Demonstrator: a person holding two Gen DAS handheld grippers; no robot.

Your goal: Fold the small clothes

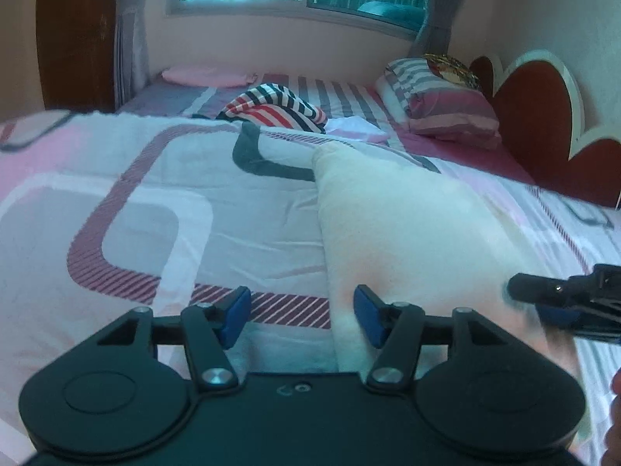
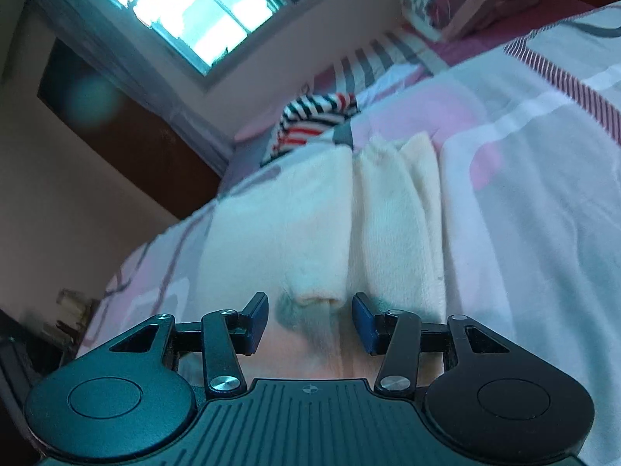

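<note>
A small white garment (image 1: 407, 229) lies on the patterned bed cover (image 1: 136, 194), folded lengthwise, running away from me. My left gripper (image 1: 300, 316) is open at its near left edge, its right finger over the cloth. My right gripper (image 2: 308, 322) is open low over the garment's near end (image 2: 322, 233), a fold ridge between its fingers. The right gripper also shows at the right edge of the left wrist view (image 1: 543, 295), blurred.
A striped red, navy and white garment (image 1: 275, 106) lies heaped further up the bed. Folded striped bedding (image 1: 438, 97) sits by the red headboard (image 1: 543, 116). A pink pillow (image 1: 209, 75) lies under the window. A dark wardrobe (image 1: 73, 35) stands left.
</note>
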